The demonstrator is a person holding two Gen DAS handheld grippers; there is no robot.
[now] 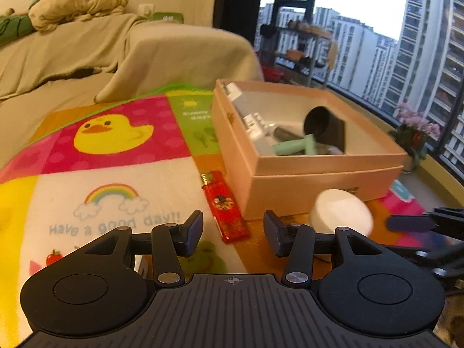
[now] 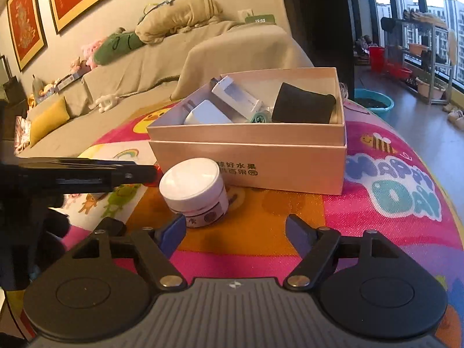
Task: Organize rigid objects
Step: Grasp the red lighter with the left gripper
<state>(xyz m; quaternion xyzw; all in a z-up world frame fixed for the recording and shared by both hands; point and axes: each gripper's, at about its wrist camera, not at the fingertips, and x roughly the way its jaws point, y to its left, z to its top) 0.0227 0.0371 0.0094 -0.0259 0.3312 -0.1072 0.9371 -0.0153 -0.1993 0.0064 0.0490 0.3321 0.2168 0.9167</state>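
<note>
A pink cardboard box (image 1: 304,185) (image 2: 261,162) stands on a colourful mat and holds a black pouch (image 1: 326,129) (image 2: 301,107), a white charger (image 2: 207,114), a grey-white device (image 2: 235,95) and a mint green item (image 1: 295,146). A red lighter (image 1: 224,206) lies left of the box. A white round jar (image 1: 340,211) (image 2: 194,192) stands in front of it. My left gripper (image 1: 233,232) is open and empty, just short of the lighter. My right gripper (image 2: 236,232) is open and empty, close to the jar, which sits by its left finger.
The mat (image 1: 116,174) (image 2: 391,188) covers a round table. A beige covered sofa (image 1: 87,52) (image 2: 174,58) lies behind. The left gripper's body (image 2: 72,174) reaches in from the left of the right wrist view. A window and shelf rack (image 2: 414,46) stand to the right.
</note>
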